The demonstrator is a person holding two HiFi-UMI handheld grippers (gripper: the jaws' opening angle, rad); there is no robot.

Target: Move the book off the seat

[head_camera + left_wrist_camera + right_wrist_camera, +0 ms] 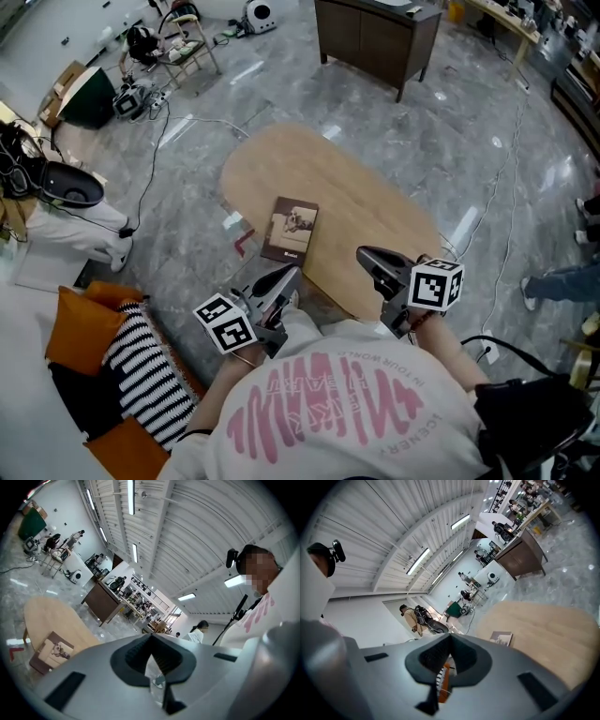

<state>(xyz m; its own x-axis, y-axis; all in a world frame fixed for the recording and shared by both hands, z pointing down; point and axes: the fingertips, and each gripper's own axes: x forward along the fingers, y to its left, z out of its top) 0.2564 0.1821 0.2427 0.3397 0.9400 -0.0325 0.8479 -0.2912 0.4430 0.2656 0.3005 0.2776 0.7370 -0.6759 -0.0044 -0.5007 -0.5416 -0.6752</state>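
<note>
A brown book (290, 228) with a picture on its cover lies flat near the left edge of the oval wooden seat (366, 202). Both grippers hover over the seat's near edge, apart from the book. My left gripper (287, 275) is just below the book with its jaws together and nothing between them. My right gripper (366, 255) is to the book's right, jaws also together and empty. In the left gripper view the left gripper (151, 637) is shut and the book (52, 650) shows at lower left. In the right gripper view the right gripper (450, 638) is shut and the book (501, 638) lies just beyond it.
Orange and striped cushions (131, 370) lie at lower left. A dark wooden cabinet (377, 37) stands beyond the seat. Cables (155, 159) and equipment lie on the grey marble floor at upper left. A person's legs (562, 279) show at the right edge.
</note>
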